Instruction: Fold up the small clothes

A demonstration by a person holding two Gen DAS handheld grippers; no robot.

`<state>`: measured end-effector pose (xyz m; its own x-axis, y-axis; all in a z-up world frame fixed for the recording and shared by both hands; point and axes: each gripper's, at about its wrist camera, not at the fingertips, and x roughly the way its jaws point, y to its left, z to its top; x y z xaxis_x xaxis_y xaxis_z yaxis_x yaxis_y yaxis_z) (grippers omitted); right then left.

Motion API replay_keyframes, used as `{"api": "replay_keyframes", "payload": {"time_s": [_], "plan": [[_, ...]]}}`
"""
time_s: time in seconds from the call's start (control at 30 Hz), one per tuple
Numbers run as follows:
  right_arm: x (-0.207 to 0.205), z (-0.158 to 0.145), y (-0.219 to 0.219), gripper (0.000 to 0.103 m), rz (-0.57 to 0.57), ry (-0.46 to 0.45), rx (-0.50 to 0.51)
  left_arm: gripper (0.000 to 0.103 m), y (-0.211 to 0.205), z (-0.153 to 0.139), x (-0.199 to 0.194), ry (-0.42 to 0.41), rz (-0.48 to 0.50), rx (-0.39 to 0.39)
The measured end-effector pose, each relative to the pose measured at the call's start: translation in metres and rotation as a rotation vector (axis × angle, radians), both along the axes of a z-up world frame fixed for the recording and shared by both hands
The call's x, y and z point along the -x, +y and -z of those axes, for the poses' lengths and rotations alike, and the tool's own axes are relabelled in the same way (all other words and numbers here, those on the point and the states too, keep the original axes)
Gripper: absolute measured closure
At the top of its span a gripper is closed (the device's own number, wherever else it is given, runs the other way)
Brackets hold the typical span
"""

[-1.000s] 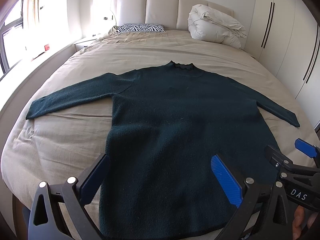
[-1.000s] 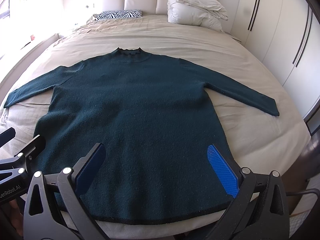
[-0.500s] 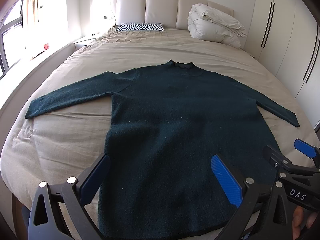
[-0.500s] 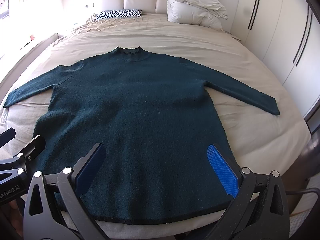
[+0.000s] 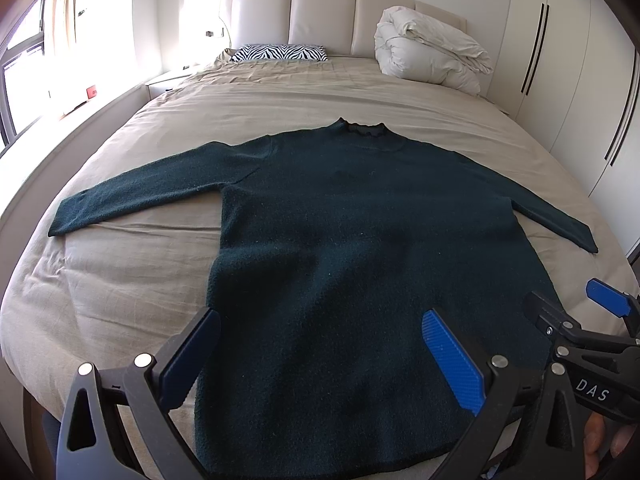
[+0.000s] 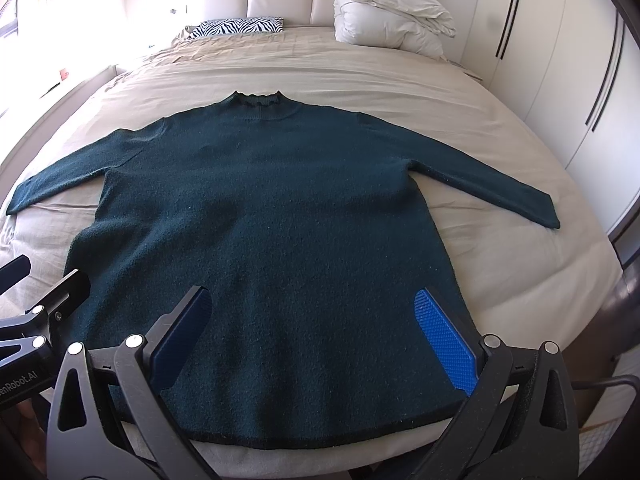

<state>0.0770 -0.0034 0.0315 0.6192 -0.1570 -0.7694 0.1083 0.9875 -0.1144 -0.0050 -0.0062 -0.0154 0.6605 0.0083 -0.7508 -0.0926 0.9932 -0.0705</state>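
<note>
A dark green sweater (image 5: pixel 360 248) lies flat on the beige bed (image 5: pixel 132 288), collar toward the headboard, both sleeves spread out; it also shows in the right wrist view (image 6: pixel 272 220). My left gripper (image 5: pixel 320 356) is open and empty above the lower left part of the hem. My right gripper (image 6: pixel 316 332) is open and empty above the lower right part of the hem. The right gripper also shows at the right edge of the left wrist view (image 5: pixel 568 320), and the left gripper at the left edge of the right wrist view (image 6: pixel 44 292).
A zebra-print pillow (image 5: pixel 280 53) and a rolled white duvet (image 5: pixel 432 56) lie at the headboard. White wardrobes (image 5: pixel 560 80) stand along the right. A window (image 5: pixel 24 60) and a ledge run along the left. A chair frame (image 6: pixel 600 412) shows at the bed's lower right.
Both grippers have drifted very slightly back and up, so a bit more of the sweater's hem shows. The sweater has not moved.
</note>
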Motion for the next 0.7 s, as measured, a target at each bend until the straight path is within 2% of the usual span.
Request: {"api": "replay_keyframes", "payload": {"time_s": [0.7], "plan": [[-0.0028, 0.0058, 0.0044, 0.0, -0.003, 0.015, 0.003, 0.0, -0.002, 0.004, 0.0025, 0.014, -0.002, 0.014]]}}
